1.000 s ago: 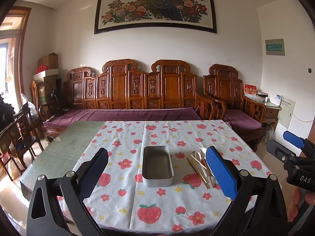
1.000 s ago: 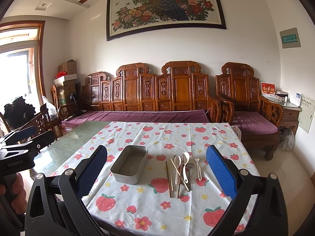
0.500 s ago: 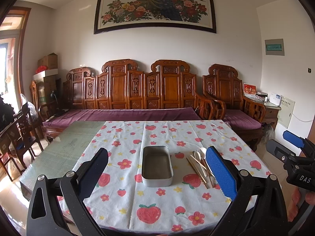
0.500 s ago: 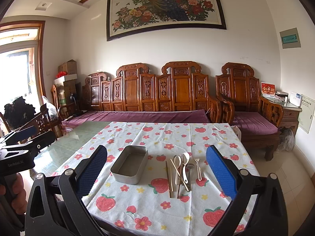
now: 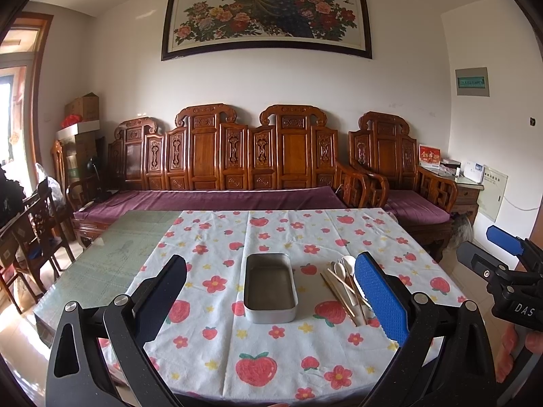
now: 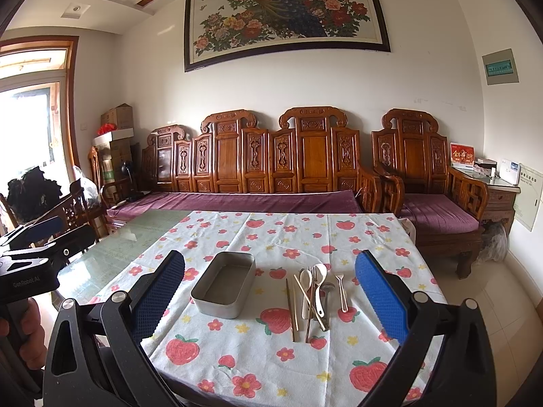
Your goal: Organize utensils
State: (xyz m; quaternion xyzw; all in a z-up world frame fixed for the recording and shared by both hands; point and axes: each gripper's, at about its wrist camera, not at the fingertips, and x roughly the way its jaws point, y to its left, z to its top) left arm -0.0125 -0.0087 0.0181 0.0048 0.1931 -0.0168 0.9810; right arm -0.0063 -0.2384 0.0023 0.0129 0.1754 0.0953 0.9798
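Table [image 5: 101, 271]: glass-topped, ahead of and below both tongs; its far-left part is bare glass beyond the left tongs' outer finger.

Tablecloth [image 6: 298, 234]: white, printed with strawberries and flowers, covering the part of the table in front of both tongs.

Left tongs [image 5: 271, 300]: held above the near edge of the table, jaws spread wide with nothing between them. One finger [image 5: 380, 298] carries a blue textured pad. In the right wrist view these tongs [image 6: 37, 234] appear at the far left, gripped by a hand; their jaw state cannot be told from there.

Right tongs [image 6: 269, 300]: held above the near edge of the table, jaws spread wide, gripping nothing. In the left wrist view these tongs [image 5: 502, 247] appear at the far right, beside the table's right edge.

Metal tray [image 5: 269, 286]: rectangular, shallow, nothing inside; lies on the tablecloth straight ahead between the left tongs' fingers. For the right tongs it [image 6: 224, 283] sits ahead, nearer the left finger.

Utensils [image 6: 315, 298]: a loose overlapping bundle of chopsticks, white spoons and metal pieces, on the tablecloth just right of the tray, ahead between the right tongs' fingers. For the left tongs the bundle [image 5: 342, 285] is partly hidden behind the blue-padded finger.

Small fork [image 6: 342, 291]: light metal, lying apart at the bundle's right side, nearest the right tongs' blue finger.
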